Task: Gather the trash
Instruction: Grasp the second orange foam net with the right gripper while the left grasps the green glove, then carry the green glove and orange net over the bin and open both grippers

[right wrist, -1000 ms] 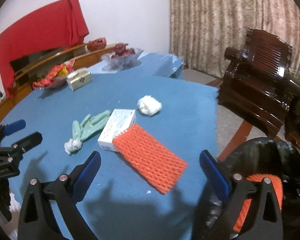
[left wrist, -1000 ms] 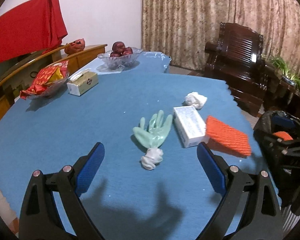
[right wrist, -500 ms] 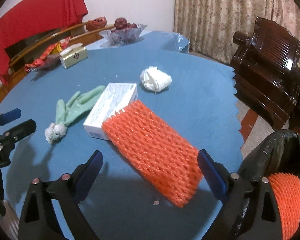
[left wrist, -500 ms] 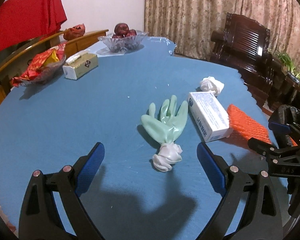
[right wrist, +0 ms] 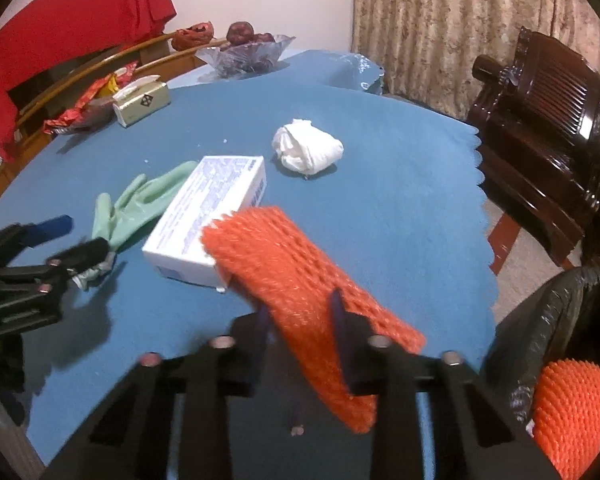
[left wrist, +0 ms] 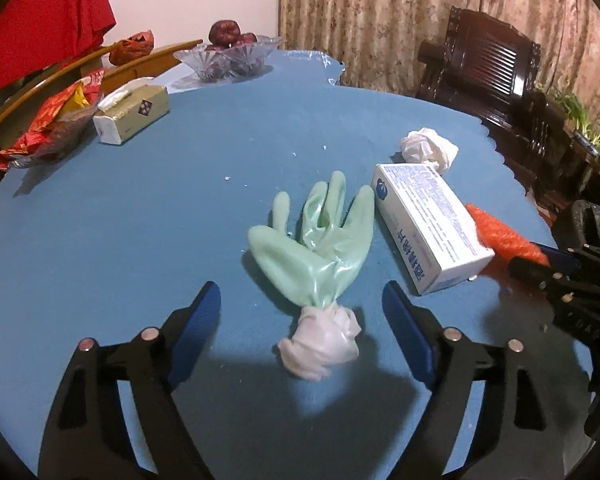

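On the blue table, a pale green glove point(left wrist: 320, 240) with a white knotted cuff lies just ahead of my open left gripper point(left wrist: 300, 312), its cuff between the fingertips. A white box point(left wrist: 428, 232) lies to its right, with a crumpled white tissue point(left wrist: 428, 148) beyond. My right gripper point(right wrist: 300, 312) is shut on the orange foam net point(right wrist: 300, 276), whose far end rests against the white box point(right wrist: 208, 224). The glove point(right wrist: 140, 208) and tissue point(right wrist: 306, 152) also show in the right wrist view.
A black bin bag point(right wrist: 548, 344) with another orange net point(right wrist: 568, 404) inside stands off the table's right edge. A tissue box point(left wrist: 132, 114), snack wrappers point(left wrist: 52, 124) and a glass fruit bowl point(left wrist: 232, 56) sit at the far left. A dark wooden chair point(left wrist: 488, 76) stands at the right.
My left gripper moved forward up to the glove's cuff. My right gripper moved in and closed on the orange net.
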